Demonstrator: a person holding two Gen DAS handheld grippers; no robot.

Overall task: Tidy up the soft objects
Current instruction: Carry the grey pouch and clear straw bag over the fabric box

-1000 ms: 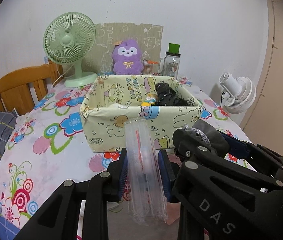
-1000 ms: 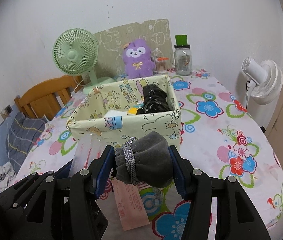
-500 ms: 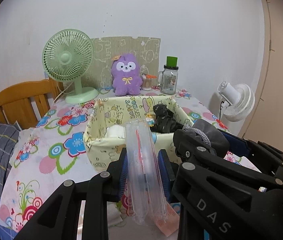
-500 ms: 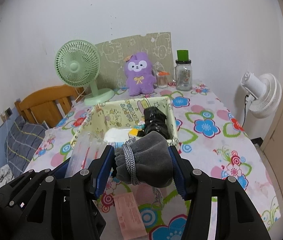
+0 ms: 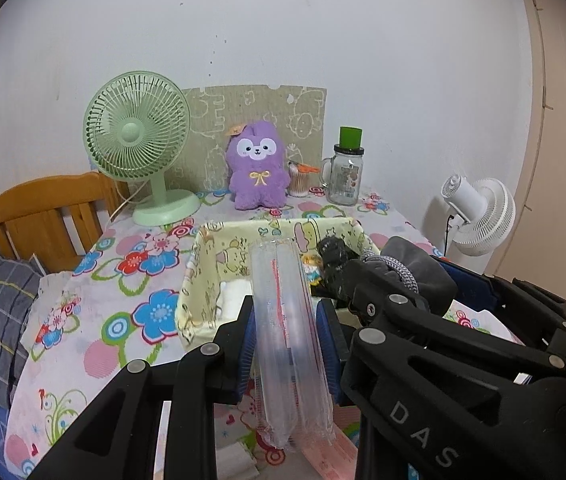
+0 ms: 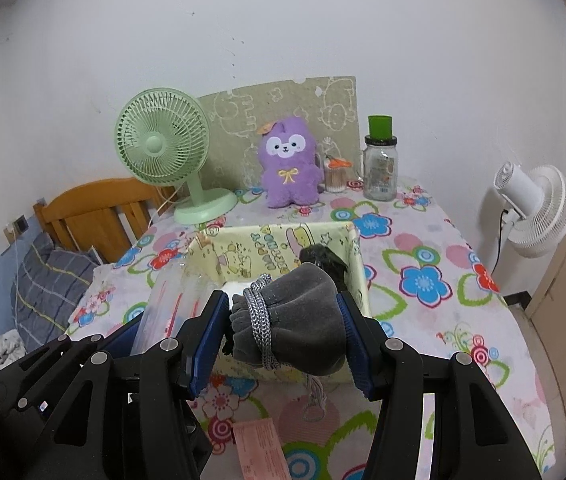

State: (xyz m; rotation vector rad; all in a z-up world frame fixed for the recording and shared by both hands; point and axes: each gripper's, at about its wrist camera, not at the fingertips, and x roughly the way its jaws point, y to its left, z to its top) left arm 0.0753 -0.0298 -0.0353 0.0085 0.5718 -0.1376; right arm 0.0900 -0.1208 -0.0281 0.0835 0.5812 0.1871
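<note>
Your left gripper (image 5: pixel 287 334) pinches a clear, crinkly plastic packet (image 5: pixel 287 344) edge-on, and your right gripper (image 6: pixel 285 324) squeezes a grey velvet pouch tied with a grey-white cord (image 6: pixel 295 320) across its belly, likely so neither slips. Both hang just in front of the pale-yellow cartoon-print fabric box (image 6: pixel 267 246), above its near wall. That suits dropping them in beside the black bundle (image 6: pixel 325 262) inside.

Both grippers rose above the bench and drew back from the fabric box (image 5: pixel 203 300), which sank lower in both wrist views until its open top and contents showed. The left gripper (image 5: pixel 287 332) carried the clear plastic packet (image 5: pixel 287 344) up with it, while the right gripper (image 6: pixel 287 320) lifted the grey drawstring pouch (image 6: pixel 299 320).
</note>
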